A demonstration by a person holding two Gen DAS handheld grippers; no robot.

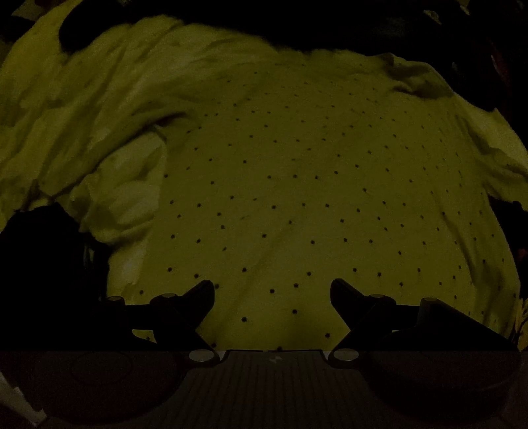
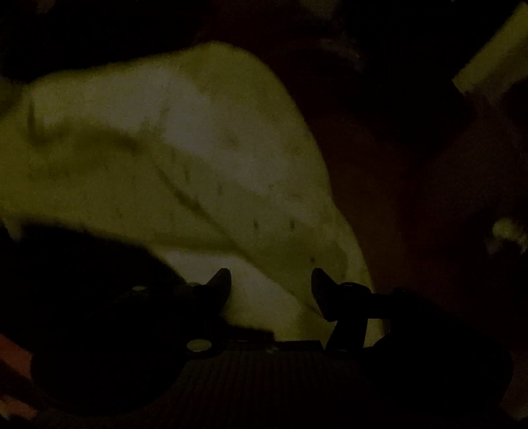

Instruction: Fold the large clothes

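A large yellow-green garment with small dark dots [image 1: 297, 184] lies spread out and fills the dim left wrist view. Its left side is bunched into plain folds [image 1: 109, 184]. My left gripper [image 1: 272, 290] is open over the garment's near edge, with nothing between its fingers. In the right wrist view, a blurred part of the same garment [image 2: 171, 158] lies close in front. My right gripper [image 2: 271, 283] is open above its near edge, and its fingers hold nothing.
The scene is very dark. A dark surface [image 2: 412, 165] lies to the right of the garment in the right wrist view. A pale strip [image 2: 491, 52] shows at the top right. Dark shapes border the garment at the far edge [image 1: 330, 29] and the lower left [image 1: 43, 250].
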